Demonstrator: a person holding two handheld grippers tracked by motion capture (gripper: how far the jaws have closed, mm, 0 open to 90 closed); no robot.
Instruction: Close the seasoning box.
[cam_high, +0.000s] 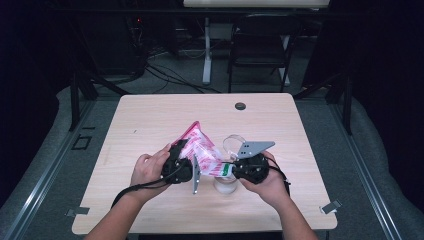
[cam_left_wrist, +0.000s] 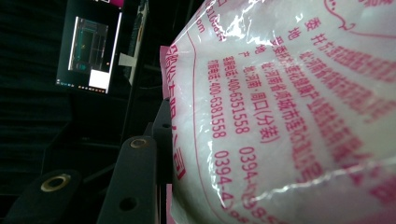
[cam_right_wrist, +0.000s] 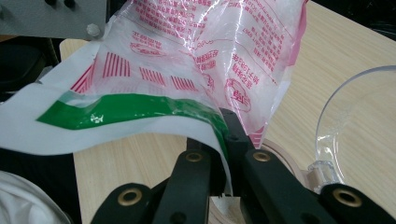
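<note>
Crinkled clear bag (cam_right_wrist: 205, 51), pink print, green-and-white sealed edge.

You work at a pale wooden table (cam_high: 150, 120) on grey floor (cam_high: 180, 80); a black chair (cam_high: 260, 45) stands beyond, surroundings dark.

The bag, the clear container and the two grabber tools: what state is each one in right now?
Plastic bag: lifted off the table, tilted, held at both ends, white filling inside.
Left gripper: closed on the bag's bulky side.
Right gripper: clamped shut on the bag's white-and-green edge.
Clear container: on the table beside the bag; whether it holds anything I cannot tell.
Table: light wood, level.
</note>
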